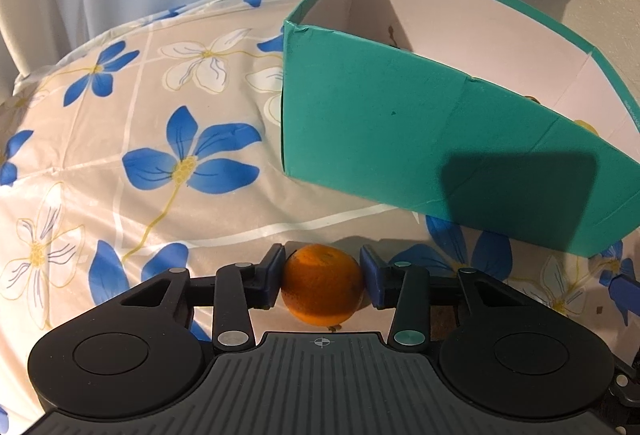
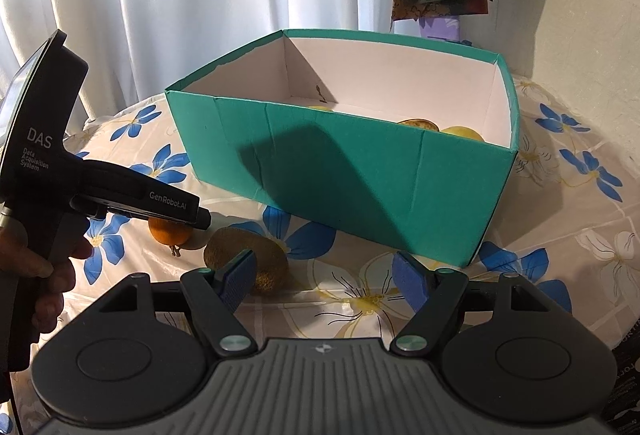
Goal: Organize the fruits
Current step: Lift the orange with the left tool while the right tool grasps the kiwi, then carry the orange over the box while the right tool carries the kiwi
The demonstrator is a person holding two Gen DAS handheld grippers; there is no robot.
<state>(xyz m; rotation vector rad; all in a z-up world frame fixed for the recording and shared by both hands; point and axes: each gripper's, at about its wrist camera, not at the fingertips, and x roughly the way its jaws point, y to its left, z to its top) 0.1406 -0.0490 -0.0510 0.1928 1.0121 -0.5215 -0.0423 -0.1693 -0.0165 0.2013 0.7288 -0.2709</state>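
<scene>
An orange (image 1: 322, 285) rests on the flowered tablecloth, and my left gripper (image 1: 322, 255) is shut on it, with a blue pad pressed against each side. In the right wrist view the same orange (image 2: 168, 235) shows under the left gripper (image 2: 200, 223), which a person's hand (image 2: 44, 267) holds. My right gripper (image 2: 326, 277) is open with nothing between its fingers. A brown kiwi (image 2: 260, 259) lies on the cloth just behind its left finger. The teal box (image 2: 360, 175) stands beyond both, open on top.
The teal box (image 1: 400, 123) has white inner walls and holds a yellow fruit (image 2: 460, 133) and a brownish one (image 2: 416, 124). The round table's flowered cloth (image 1: 140, 115) stretches to the left of the box. White curtains hang behind, with dark fabric on the wall at the right.
</scene>
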